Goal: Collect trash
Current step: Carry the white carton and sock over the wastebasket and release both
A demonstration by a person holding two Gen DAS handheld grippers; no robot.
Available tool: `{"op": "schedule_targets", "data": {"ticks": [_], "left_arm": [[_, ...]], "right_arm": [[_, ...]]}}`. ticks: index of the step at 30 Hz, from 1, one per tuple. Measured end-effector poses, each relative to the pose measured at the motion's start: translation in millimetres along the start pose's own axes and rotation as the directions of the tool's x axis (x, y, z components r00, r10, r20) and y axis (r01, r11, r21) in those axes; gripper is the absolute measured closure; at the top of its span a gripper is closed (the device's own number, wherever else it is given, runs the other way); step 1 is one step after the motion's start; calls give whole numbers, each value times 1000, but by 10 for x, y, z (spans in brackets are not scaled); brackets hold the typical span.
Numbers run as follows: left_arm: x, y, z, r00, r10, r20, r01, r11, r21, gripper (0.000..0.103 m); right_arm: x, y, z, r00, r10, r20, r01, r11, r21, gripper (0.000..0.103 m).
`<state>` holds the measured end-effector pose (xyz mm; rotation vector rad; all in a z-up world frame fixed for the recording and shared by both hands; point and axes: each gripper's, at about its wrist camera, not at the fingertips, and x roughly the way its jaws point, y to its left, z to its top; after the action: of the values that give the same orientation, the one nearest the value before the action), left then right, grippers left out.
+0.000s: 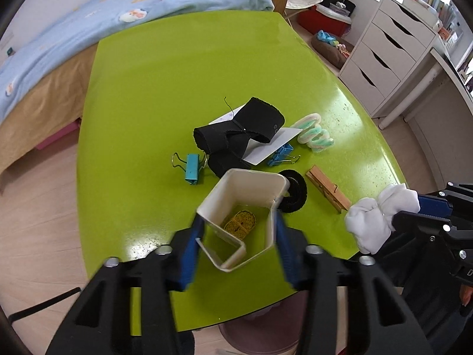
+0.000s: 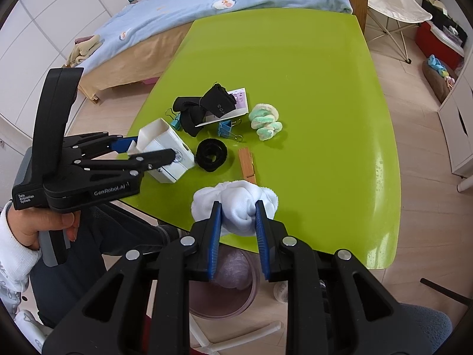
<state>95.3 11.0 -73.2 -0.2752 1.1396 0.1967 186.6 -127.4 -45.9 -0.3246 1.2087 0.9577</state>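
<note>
My left gripper [image 1: 239, 222] is shut on a white open box [image 1: 248, 195], held tilted above the green table [image 1: 177, 88]; through its open end I see a yellow coil [image 1: 240, 222]. It also shows in the right wrist view [image 2: 165, 153]. My right gripper [image 2: 238, 207] is shut on a crumpled white tissue wad [image 2: 236, 204] at the table's near edge, above a pink trash bin [image 2: 224, 293] on the floor. The wad also shows at right in the left wrist view [image 1: 378, 216].
On the table lie a black fabric strap [image 1: 236, 136] over a white card [image 1: 272, 145], two blue binder clips [image 1: 192, 167], a black ring [image 2: 211, 155], a wooden clothespin [image 2: 246, 165] and a fuzzy green-white coil [image 2: 264, 121]. A bed [image 2: 207, 9] stands behind, white drawers [image 1: 384, 56] right.
</note>
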Motion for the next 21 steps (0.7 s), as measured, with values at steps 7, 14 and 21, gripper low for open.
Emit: {"op": "schedule_targets", "data": {"ticks": [7,14,21], "left_arm": [[-130,47,14,999,2,48,-2,1000,-12,71],[-405,96,-8,994,1,113,2,1000,-30,71],[-695,91,-179,989,-5,150,9,1000,-30,71]], "right_arm": [[-2,13,28,1000,3,9,-3,1000,1,81],[-64,44,18,1000,13,27,-13,1000,-2,81],[-176,112,-51,999,28,36,-28,999,-18,81]]}}
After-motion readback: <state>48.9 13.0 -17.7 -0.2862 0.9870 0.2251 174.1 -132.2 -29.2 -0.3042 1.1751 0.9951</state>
